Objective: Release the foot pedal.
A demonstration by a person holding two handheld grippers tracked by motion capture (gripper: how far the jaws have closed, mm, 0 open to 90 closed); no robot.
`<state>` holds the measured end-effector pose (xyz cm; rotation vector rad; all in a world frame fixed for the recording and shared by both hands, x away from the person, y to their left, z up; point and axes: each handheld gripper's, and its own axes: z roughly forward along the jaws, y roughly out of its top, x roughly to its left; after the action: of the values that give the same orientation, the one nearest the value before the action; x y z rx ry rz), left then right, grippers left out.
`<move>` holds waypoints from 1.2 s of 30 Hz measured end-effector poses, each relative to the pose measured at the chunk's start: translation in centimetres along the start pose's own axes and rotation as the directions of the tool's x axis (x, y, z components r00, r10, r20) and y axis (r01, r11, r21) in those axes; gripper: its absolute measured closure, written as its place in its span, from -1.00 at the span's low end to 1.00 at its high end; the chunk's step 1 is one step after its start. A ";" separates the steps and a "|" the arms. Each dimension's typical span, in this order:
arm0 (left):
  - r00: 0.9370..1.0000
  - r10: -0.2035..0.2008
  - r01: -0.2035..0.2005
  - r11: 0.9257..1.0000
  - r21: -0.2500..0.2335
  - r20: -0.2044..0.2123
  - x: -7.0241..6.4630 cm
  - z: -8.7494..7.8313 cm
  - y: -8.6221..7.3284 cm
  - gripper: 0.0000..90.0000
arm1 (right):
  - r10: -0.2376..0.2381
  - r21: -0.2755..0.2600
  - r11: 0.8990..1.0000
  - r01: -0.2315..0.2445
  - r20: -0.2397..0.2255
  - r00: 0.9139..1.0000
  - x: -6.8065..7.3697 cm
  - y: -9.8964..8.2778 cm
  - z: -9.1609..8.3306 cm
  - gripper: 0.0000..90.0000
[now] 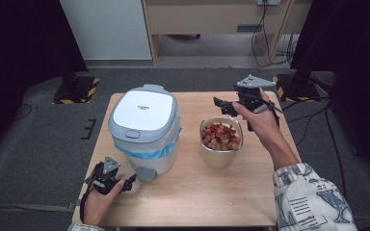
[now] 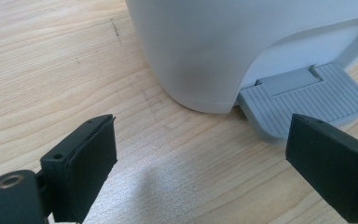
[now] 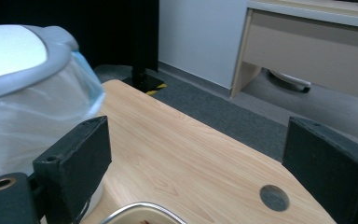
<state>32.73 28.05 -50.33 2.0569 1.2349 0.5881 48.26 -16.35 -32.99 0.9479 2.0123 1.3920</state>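
Both left gripper jaws gape empty, the bin's pedal just ahead.

white bin, grey pedal, black tongs

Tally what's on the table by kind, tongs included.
Pedal bin: 1
Metal bowl of food pieces: 1
Tongs: 2, left tongs, right tongs
Total: 4
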 end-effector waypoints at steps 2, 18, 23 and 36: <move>1.000 -0.003 0.003 1.000 -0.002 -0.002 0.1 0.0 0.0 -0.83 | 0.010 0.002 1.000 -0.010 0.013 1.000 -0.4 -0.2 -0.2 -0.82; 1.000 -0.006 0.006 1.000 -0.005 -0.022 0.4 0.1 -0.2 -0.83 | 0.037 0.014 0.999 -0.039 0.104 0.994 -3.2 -2.0 -2.2 -0.83; 0.999 -0.021 0.021 1.000 -0.004 -0.033 0.9 0.1 -0.4 -0.84 | 0.046 0.021 0.999 -0.049 0.128 0.991 -3.8 -3.0 -2.9 -0.83; 0.998 -0.042 0.043 0.999 0.004 -0.038 1.6 0.1 -0.7 -0.84 | 0.078 0.047 0.995 -0.088 0.189 0.979 -6.0 -6.5 -4.6 -0.83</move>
<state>33.13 29.66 -50.82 2.0272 1.2999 0.6073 46.95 -25.19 -37.34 1.1546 1.8978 1.2450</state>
